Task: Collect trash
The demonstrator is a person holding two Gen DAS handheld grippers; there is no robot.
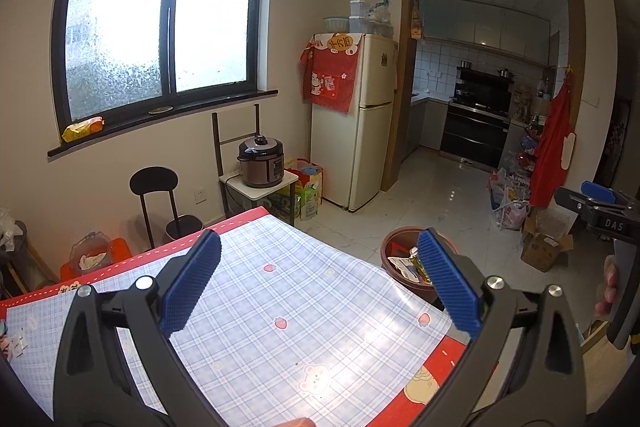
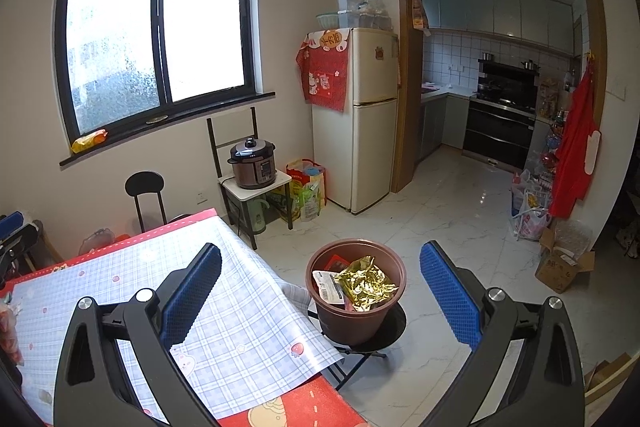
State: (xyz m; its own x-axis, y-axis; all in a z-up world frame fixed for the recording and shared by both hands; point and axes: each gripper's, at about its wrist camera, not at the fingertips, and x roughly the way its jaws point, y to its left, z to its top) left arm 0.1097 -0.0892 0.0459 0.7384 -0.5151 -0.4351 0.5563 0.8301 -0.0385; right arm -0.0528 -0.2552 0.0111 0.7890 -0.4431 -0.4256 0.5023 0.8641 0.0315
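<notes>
Both grippers hold nothing, jaws wide apart: the left gripper [image 1: 318,281] over the checked tablecloth [image 1: 280,307], the right gripper [image 2: 320,291] framing the brown bin [image 2: 356,307]. The bin, just beside the table's corner, holds a gold wrapper [image 2: 366,285].

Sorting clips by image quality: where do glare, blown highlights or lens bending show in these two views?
Left wrist view: the window is blown out white, and its light glares off the glossy blue plaid table cover. Right wrist view: the window is overexposed again; the wooden door frame bows from fisheye distortion; corners are vignetted black.
</notes>
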